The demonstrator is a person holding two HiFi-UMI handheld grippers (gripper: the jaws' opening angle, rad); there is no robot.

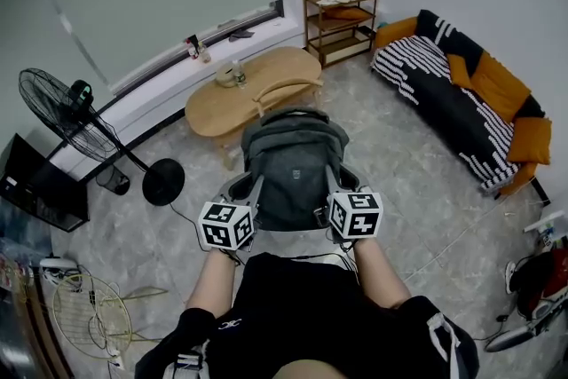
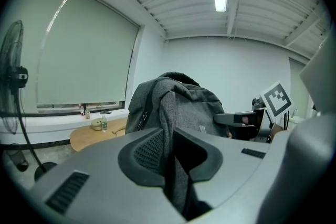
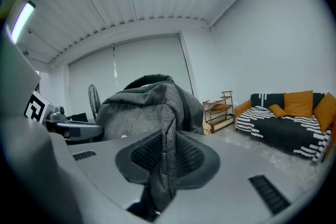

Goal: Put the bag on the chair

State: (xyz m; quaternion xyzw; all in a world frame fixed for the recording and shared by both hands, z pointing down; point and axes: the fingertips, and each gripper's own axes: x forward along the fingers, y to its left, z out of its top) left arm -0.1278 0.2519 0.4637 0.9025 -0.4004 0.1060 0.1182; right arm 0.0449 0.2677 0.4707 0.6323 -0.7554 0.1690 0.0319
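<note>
A grey fabric backpack (image 1: 293,160) hangs in front of me, held up between both grippers. My left gripper (image 1: 256,191) is shut on a strap on the bag's left side, and the strap (image 2: 168,113) runs down between its pads (image 2: 149,152). On the bag's right side my right gripper (image 1: 330,184) is shut on a fold of grey fabric (image 3: 167,128), pinched between its pads (image 3: 189,155). Just beyond the bag, the curved wooden back of a chair (image 1: 286,88) shows at the near side of a wooden table (image 1: 217,106). The bag hides the chair's seat.
A standing fan (image 1: 67,113) and a dark screen (image 1: 40,184) are at the left. A black-and-white sofa with orange cushions (image 1: 461,98) lines the right wall, with a wooden shelf (image 1: 342,18) behind it. Cables and a wire frame (image 1: 89,315) lie on the floor at lower left.
</note>
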